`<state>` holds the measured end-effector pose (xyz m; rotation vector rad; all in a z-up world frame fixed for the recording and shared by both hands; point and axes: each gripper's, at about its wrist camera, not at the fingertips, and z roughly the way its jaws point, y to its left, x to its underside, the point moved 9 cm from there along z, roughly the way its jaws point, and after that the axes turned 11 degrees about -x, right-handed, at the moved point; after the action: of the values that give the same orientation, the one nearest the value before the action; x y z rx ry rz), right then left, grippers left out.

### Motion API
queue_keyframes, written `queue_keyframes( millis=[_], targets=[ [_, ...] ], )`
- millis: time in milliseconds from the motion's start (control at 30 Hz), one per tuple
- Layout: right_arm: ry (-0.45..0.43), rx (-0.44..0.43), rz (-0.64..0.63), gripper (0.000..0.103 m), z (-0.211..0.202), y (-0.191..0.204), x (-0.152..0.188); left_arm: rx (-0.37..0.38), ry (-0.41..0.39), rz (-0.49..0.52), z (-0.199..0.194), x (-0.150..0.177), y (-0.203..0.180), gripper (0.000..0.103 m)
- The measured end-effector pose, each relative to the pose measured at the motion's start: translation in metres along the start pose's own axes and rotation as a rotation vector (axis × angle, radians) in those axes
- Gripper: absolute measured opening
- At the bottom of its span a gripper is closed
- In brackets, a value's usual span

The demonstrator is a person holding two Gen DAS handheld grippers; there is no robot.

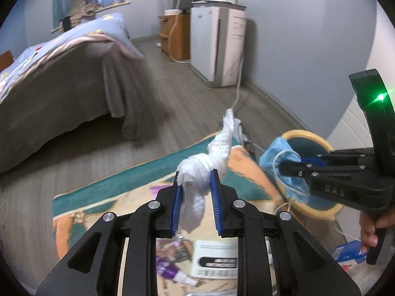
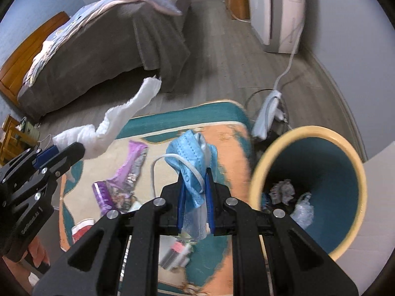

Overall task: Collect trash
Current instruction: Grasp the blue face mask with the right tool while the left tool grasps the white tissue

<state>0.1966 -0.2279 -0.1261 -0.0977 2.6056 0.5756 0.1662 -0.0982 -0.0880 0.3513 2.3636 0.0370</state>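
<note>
Tissue (image 1: 197, 172), soft & light, pinched mid-twist in my left gripper (image 1: 196, 185); mask (image 2: 192, 162), limp, clamped in right gripper (image 2: 195, 185) beside bin (image 2: 308, 133).

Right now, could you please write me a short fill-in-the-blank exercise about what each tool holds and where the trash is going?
1. The left tool is shut on a twisted white ____.
2. The right tool grips a crumpled face mask whose colour is ____.
3. The bin with the yellow rim already holds some crumpled ____.
4. A purple wrapper lies on the patterned ____.

Missing words: paper towel; blue; trash; rug
</note>
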Motion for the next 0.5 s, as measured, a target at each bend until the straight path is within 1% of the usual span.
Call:
queue_keyframes(
  millis=[300, 400, 500],
  targets=[
    [-0.040, 0.110, 0.052, 0.014, -0.040, -0.076, 0.008, 0.068, -0.010, 0.102, 0.001, -0.006, -0.084, 0.023],
    [-0.072, 0.158, 0.067, 0.014, -0.059, -0.100, 0.004, 0.101, 0.002, 0.121, 0.004, -0.002, -0.110, 0.023],
    [-0.113, 0.195, 0.105, 0.014, -0.080, -0.126, 0.000, 0.119, 0.011, 0.145, 0.006, 0.005, -0.128, 0.023]
  ],
)
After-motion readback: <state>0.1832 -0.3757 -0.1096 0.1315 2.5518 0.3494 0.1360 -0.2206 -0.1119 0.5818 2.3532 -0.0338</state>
